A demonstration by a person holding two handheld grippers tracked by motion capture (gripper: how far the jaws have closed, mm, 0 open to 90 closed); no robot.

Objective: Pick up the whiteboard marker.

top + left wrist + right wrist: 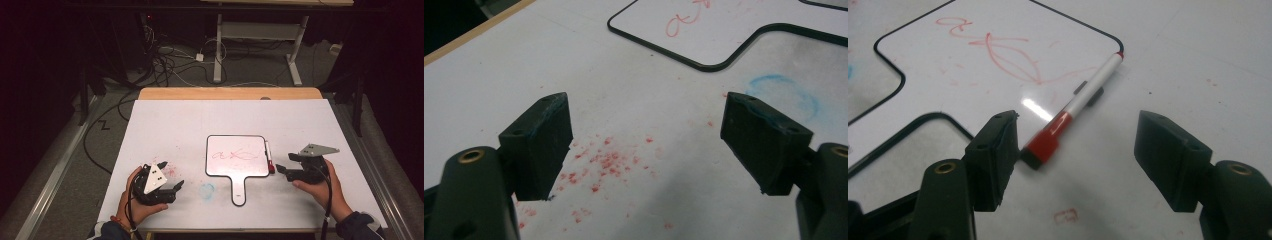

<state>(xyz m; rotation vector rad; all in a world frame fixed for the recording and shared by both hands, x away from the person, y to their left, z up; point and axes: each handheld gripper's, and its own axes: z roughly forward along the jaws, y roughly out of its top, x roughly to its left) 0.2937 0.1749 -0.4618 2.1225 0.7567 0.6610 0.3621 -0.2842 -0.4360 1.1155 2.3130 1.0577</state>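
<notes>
A small whiteboard (pixel 225 167) with a handle and a red scribble lies flat mid-table, and it also appears in the left gripper view (pixel 724 30) and the right gripper view (pixel 973 60). A white marker (pixel 268 156) with a red cap rests along its right edge. My right gripper (pixel 285 163) sits just right of the marker. In the right gripper view its jaws (pixel 1078 145) stand open, and the marker (pixel 1078 105) has its red cap close beside the left jaw, not pinched. My left gripper (pixel 172 176) is open and holds nothing, low over the table (pixel 646 145).
Red specks (pixel 604 160) dot the white table sheet under the left gripper. A faint blue ring smudge (pixel 207 190) lies left of the board's handle. The table's wooden far edge (pixel 230 93) borders a floor with cables (pixel 170 60) and desk legs.
</notes>
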